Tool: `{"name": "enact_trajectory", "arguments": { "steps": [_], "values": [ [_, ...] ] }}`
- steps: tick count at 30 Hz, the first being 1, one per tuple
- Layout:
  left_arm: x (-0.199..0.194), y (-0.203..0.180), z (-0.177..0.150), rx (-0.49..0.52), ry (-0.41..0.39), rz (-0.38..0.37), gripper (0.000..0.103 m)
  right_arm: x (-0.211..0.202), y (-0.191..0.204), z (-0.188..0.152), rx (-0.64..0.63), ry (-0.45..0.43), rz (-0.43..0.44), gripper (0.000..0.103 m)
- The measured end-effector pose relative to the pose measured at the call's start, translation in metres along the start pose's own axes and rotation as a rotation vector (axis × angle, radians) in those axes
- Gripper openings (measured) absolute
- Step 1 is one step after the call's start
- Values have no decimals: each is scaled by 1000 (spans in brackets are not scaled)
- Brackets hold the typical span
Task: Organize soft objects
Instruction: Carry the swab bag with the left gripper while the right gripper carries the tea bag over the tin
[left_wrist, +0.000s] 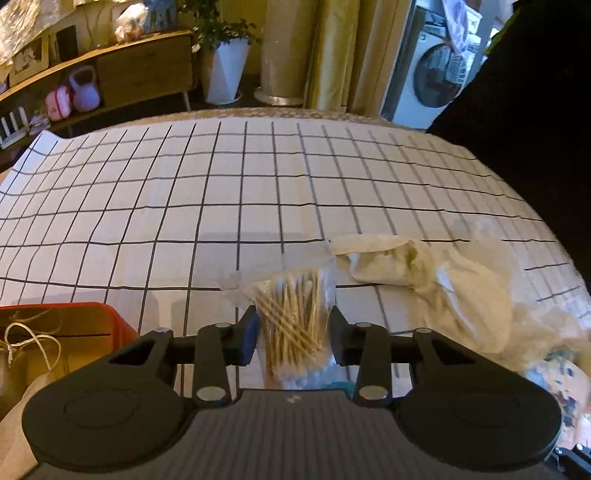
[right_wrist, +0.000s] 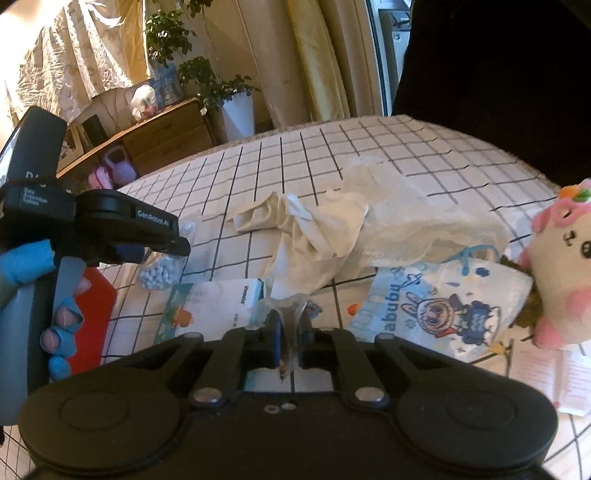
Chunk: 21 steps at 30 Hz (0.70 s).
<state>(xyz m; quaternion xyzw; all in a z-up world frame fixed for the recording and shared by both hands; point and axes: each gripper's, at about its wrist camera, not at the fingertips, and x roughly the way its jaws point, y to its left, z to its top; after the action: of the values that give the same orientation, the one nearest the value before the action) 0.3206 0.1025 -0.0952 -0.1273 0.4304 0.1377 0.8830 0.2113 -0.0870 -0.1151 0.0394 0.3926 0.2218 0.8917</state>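
Observation:
My left gripper (left_wrist: 293, 334) holds a clear bag of cotton swabs (left_wrist: 291, 321) between its two pads, just above the checked cloth; the bag also shows in the right wrist view (right_wrist: 160, 271) under the left gripper (right_wrist: 162, 243). My right gripper (right_wrist: 290, 332) is shut on a thin clear plastic piece (right_wrist: 290, 314). A crumpled white towel (left_wrist: 436, 284) lies to the right, also in the right wrist view (right_wrist: 354, 229). A pink and white plush toy (right_wrist: 557, 266) sits at the far right. A cartoon-printed blue cloth pouch (right_wrist: 443, 306) lies beside it.
A red box (left_wrist: 92, 325) with a string bag in it stands at the left. A white tissue pack (right_wrist: 218, 306) lies in front of the right gripper. Papers (right_wrist: 550, 373) lie at the right. The checked tablecloth (left_wrist: 221, 192) stretches back towards a sideboard and plant.

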Motion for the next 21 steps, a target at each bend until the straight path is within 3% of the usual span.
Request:
{"name": "enact_trajectory", "arguments": {
  "steps": [21],
  "values": [
    [-134, 20, -22, 126, -87, -113, 38, -104, 54, 6, -66, -102, 65, 7]
  ]
}}
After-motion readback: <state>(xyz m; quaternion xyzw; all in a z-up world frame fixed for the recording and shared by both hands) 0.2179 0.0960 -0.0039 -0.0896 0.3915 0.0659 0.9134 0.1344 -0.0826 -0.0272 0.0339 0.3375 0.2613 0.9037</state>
